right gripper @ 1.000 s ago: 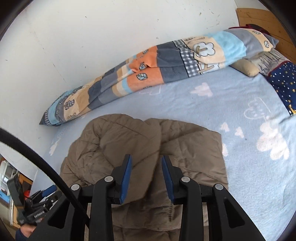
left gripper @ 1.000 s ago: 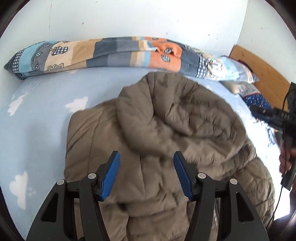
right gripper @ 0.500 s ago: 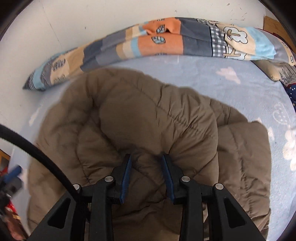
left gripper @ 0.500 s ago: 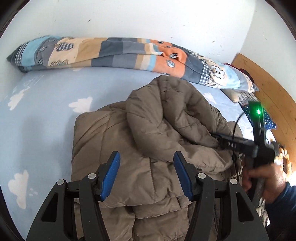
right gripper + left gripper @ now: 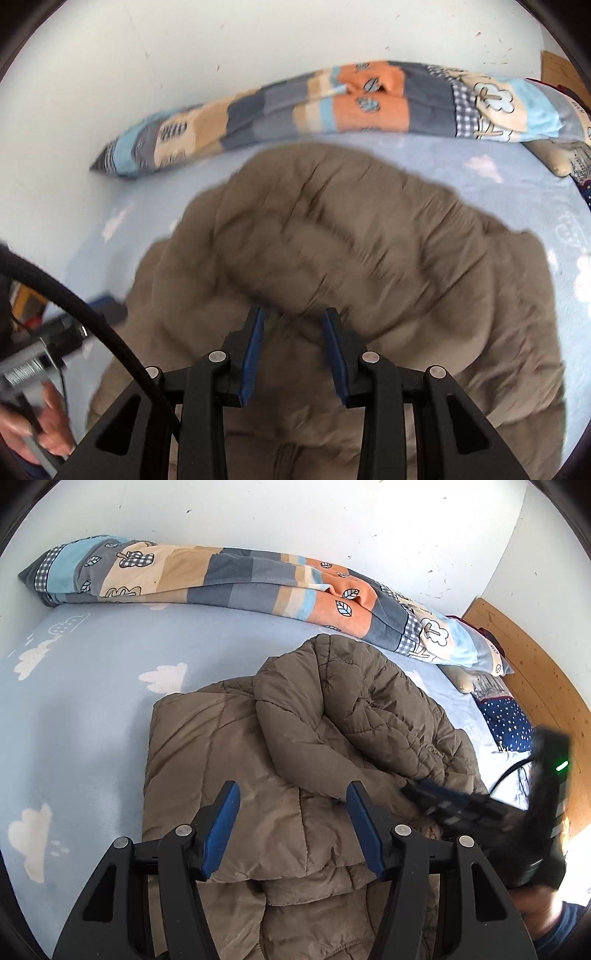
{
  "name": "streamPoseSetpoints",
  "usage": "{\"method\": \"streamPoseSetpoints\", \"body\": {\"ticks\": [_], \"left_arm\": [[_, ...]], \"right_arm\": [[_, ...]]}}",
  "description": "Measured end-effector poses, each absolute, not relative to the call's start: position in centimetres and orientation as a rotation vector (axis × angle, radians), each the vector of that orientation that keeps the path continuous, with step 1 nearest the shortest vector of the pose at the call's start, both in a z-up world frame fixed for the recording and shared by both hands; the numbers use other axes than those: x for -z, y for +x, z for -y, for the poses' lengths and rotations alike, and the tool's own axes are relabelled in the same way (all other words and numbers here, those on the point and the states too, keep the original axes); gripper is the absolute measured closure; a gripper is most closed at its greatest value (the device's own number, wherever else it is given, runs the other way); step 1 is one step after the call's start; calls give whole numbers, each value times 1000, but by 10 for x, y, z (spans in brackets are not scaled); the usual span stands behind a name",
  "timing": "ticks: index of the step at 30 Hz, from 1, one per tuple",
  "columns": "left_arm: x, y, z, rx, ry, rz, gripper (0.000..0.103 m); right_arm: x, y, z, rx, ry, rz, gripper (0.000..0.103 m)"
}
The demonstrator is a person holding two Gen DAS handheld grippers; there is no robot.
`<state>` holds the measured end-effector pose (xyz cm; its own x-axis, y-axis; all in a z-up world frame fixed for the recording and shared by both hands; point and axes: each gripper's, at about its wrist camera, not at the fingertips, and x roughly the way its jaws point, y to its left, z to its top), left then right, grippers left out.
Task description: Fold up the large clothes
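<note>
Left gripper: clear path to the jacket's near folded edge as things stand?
Probably yes. The left gripper hangs open right above the brown jacket, nothing between them; the right gripper works off to the side.

A quilted puffer jacket (image 5: 295,738) is a plain olive-brown all over. The fitted bed sheet (image 5: 92,701) beneath it is pale blue, printed with white clouds. A rolled patchwork blanket (image 5: 240,579) shows blocks of orange, beige, slate grey and light blue, with gingham checks and leaf motifs. A small cushion (image 5: 506,720) is navy, dotted with white stars. The wooden headboard (image 5: 535,675) is honey-toned, the wall (image 5: 295,513) white.
</note>
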<state>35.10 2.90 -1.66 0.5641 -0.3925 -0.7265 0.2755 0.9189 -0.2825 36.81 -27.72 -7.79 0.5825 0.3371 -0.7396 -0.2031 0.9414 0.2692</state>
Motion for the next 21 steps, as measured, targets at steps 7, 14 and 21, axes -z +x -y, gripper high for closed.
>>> {"method": "streamPoseSetpoints", "body": {"ticks": [7,14,21], "left_arm": [[19,351,-35,391,-143,-894,44],[17,344,-37,399,-123,-895,44],[22,327,-42,389,-100,-901,44]], "right_arm": [[117,371,269,-280,146,-973,66],[96,362,281,-299,232,-963,66],[80,305,313,-319,315,-954,59]]}}
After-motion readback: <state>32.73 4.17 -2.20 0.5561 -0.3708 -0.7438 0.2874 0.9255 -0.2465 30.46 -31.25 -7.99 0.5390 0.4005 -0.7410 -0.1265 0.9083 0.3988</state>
